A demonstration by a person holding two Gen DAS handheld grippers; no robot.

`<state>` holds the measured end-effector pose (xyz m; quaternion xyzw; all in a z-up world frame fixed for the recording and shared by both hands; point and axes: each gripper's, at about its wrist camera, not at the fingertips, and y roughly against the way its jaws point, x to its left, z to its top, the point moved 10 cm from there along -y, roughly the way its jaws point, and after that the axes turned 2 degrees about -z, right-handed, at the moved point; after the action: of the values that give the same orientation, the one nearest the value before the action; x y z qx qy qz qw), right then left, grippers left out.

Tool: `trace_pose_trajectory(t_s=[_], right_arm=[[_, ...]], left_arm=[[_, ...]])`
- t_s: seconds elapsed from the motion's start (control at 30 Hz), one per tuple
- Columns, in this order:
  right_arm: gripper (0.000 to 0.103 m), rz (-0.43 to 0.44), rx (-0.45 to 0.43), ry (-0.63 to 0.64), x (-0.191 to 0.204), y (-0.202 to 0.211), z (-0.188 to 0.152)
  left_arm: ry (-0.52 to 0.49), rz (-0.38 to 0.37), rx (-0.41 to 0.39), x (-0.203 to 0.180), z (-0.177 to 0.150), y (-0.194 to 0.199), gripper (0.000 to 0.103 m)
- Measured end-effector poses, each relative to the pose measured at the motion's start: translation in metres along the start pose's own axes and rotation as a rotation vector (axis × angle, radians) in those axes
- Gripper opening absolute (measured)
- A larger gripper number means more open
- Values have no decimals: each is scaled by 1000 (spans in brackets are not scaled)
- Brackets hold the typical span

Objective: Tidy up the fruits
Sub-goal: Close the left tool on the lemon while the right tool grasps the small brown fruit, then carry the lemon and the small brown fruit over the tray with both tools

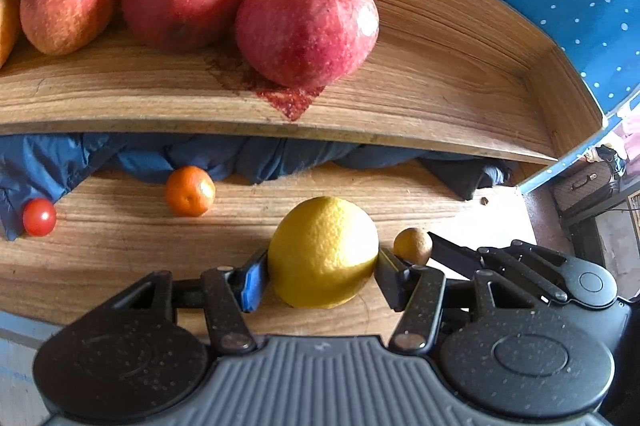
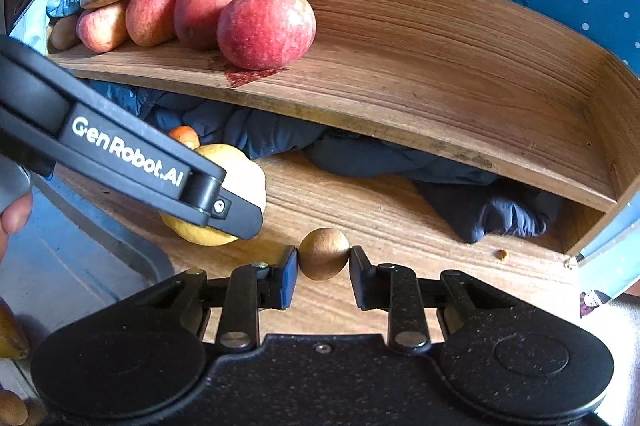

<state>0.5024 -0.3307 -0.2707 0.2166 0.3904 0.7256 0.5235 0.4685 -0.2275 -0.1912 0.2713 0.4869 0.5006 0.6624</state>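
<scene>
Wooden shelf arcing across the upper frame, red apples in a row at upper left, stems up. Below centre, round lemon on the lower board, pinched between left gripper fingers, no clear long axis. Right gripper level at lower centre, fingers closely flanking a small brown fruit; contact unclear.

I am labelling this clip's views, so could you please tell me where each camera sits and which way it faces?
Left wrist: sits on the left tool, looking forward over the lower board at the lemon between its fingers and the apples on the shelf above; the right tool's finger shows at right.
Right wrist: sits on the right tool, looking at the small brown fruit between its fingers; the left tool's arm and a thumb show at left.
Shared: lemon, brown fruit, apples, mandarin, dark cloth.
</scene>
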Motion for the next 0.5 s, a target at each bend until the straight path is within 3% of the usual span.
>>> trace_pose_trajectory(t_s=[0.5], right_arm=[[29, -6, -28, -23, 28, 42, -13]], left_arm=[[-27, -41, -25, 1, -22, 36, 60]])
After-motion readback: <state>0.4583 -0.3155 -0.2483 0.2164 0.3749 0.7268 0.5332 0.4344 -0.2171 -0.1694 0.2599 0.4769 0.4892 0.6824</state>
